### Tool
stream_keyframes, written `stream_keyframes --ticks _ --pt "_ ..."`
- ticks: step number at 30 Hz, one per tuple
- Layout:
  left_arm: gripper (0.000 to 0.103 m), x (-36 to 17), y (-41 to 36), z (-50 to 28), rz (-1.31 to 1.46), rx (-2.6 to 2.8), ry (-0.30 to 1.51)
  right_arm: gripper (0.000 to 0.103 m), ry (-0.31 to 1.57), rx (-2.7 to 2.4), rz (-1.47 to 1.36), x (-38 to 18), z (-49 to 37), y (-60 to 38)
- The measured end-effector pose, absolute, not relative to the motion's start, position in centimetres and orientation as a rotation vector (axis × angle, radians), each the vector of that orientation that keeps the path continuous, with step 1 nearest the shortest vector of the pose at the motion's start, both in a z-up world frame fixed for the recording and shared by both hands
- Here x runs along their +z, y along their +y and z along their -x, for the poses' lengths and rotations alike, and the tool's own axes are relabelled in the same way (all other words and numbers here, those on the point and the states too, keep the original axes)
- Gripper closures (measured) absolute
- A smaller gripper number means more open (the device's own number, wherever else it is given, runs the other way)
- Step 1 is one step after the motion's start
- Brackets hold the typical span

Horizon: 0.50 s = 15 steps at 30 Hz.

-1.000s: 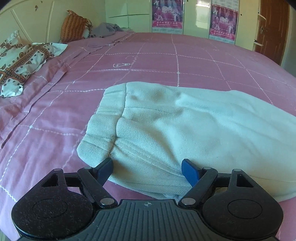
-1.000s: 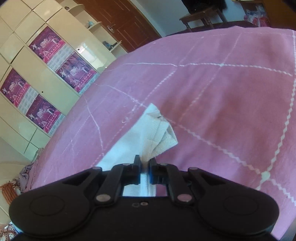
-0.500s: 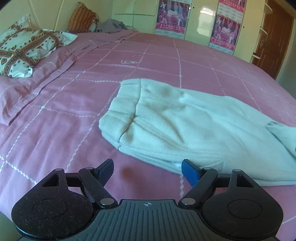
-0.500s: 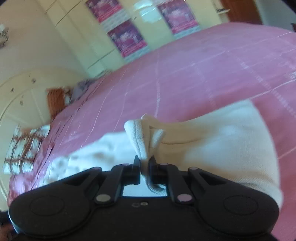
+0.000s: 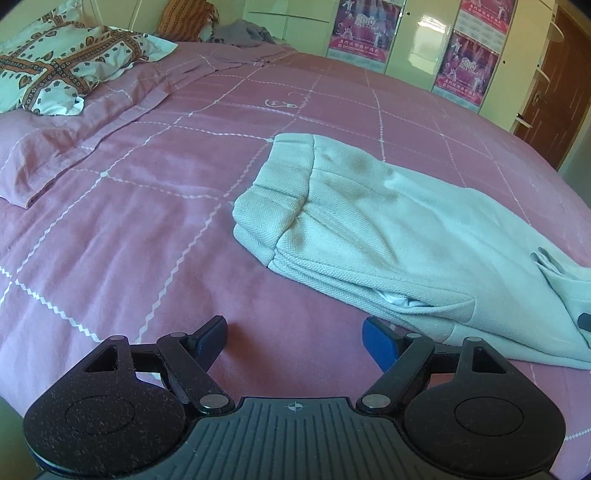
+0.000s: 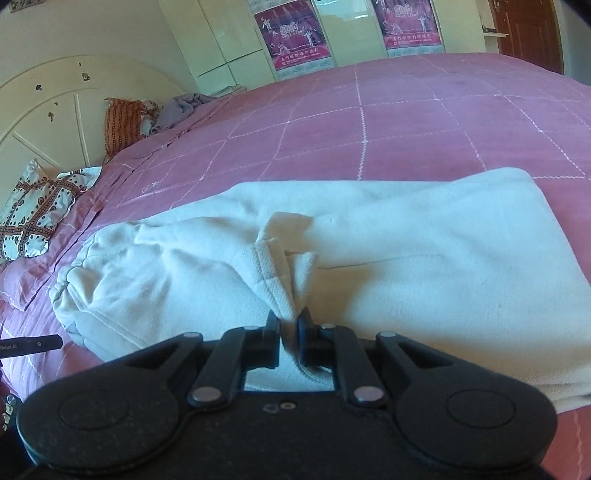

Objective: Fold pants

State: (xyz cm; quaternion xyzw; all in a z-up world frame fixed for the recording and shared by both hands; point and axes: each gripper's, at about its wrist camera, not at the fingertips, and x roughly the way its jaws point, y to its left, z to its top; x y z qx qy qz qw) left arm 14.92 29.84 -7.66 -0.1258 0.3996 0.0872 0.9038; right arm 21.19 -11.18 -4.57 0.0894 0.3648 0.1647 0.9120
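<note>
One big pink bed (image 5: 155, 229) fills both views. White pants (image 5: 399, 236) lie on it, folded over, with the waistband toward the pillow (image 5: 55, 74). Next, the left gripper (image 5: 295, 332) hangs over bare sheet just beside the pants, its jaws wide apart with nothing between them. Smallest, the right gripper (image 6: 289, 325) has its jaws pinched tight on a bunched cuff (image 6: 284, 273) above the pants.

Sunlit pink checked bedspread (image 5: 155, 206), cream wardrobe (image 5: 417, 33) with purple posters (image 5: 364, 27), brown door (image 5: 554, 85).
</note>
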Motion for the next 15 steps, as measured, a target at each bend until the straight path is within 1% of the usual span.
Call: stream_keyframes --ticks 4,7,8,13,14,15 --pt "0.023 -7.7 29.7 -14.9 0.255 0.181 0.83 0.093 0.718 0.354 -0.083 -3.8 -20.3 -9.6" --pt "0.023 -7.8 29.8 -15.0 0.257 0.177 0.833 0.089 0.693 0.378 0.033 -3.6 -19.5 -7.9" --pt "0.023 -7.8 29.8 -15.0 0.262 0.177 0.834 0.086 0.709 0.389 0.05 -3.8 -19.5 -7.5" --pt "0.023 -7.9 29.9 -15.2 0.263 0.177 0.842 0.088 0.732 0.424 0.043 -4.7 -19.4 -7.3" --pt "0.023 -8.0 29.8 -15.3 0.258 0.177 0.846 0.086 0.731 0.424 0.047 -4.9 -19.4 -7.2" --pt "0.023 -8.0 29.7 -15.3 0.254 0.177 0.847 0.082 0.734 0.426 0.051 -5.1 -19.4 -7.2"
